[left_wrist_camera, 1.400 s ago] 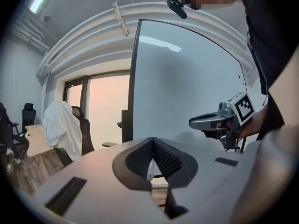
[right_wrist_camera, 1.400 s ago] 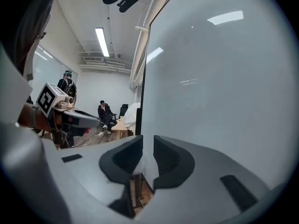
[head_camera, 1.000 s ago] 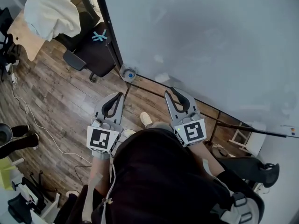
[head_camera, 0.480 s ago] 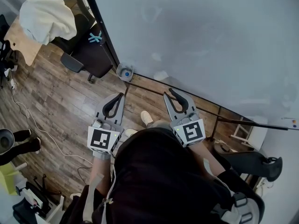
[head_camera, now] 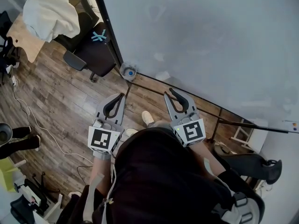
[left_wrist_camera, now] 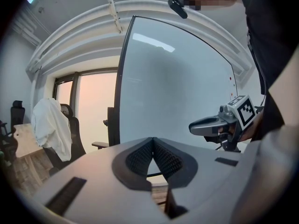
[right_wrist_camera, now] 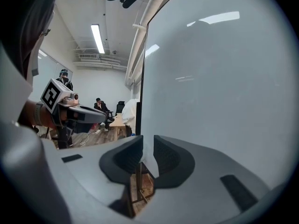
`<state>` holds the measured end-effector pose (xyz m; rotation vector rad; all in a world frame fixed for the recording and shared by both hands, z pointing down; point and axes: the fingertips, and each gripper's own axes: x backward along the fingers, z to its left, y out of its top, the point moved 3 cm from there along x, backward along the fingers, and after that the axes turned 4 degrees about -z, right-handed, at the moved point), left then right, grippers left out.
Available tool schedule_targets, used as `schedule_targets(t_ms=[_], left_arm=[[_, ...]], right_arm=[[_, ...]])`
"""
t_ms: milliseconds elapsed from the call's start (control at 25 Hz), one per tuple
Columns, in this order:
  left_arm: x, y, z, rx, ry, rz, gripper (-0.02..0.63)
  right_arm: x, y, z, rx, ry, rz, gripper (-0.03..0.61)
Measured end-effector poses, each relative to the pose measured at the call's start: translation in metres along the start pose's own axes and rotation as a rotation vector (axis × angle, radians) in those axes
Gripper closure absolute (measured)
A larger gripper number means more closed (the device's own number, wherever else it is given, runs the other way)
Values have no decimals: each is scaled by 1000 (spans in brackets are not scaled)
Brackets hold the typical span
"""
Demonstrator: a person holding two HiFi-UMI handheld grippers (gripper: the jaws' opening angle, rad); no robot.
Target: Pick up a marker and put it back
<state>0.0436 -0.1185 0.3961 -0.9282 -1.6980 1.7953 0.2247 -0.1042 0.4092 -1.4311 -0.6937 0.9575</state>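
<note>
I stand in front of a big whiteboard (head_camera: 201, 41) with both grippers held out over the wood floor. My left gripper (head_camera: 121, 96) points at the board's lower left corner; in its own view the left gripper (left_wrist_camera: 153, 139) has its jaw tips touching, with nothing between them. My right gripper (head_camera: 171, 91) is beside it; in its own view the right gripper (right_wrist_camera: 148, 136) shows a narrow empty gap. A small round cup (head_camera: 128, 72) with something blue inside hangs at the board's corner. Small coloured marks (head_camera: 293, 124) sit at the board's far right edge. I see no marker clearly.
A black office chair (head_camera: 93, 55) stands left of the board, beside a wooden table (head_camera: 23, 36) and a white cloth (head_camera: 49, 15) draped over another chair. A cable (head_camera: 32, 120) runs across the floor. The board's stand bar (head_camera: 210, 113) crosses ahead. People sit far back (right_wrist_camera: 100, 107).
The head view swayed slightly left and back. Both grippers stay in the same pose, side by side in front of the board.
</note>
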Motion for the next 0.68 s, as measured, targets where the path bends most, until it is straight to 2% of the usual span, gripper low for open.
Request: schedule_targets(t_ms=[200, 360, 680], left_arm=[[3, 1, 5, 0, 17, -3, 606], [6, 0, 5, -7, 11, -54, 606], [13, 1, 11, 6, 48, -6, 606]], right_arm=[[-5, 4, 1, 8, 7, 16, 500], [-7, 4, 3, 11, 22, -2, 500], [-13, 7, 8, 20, 42, -7, 500]])
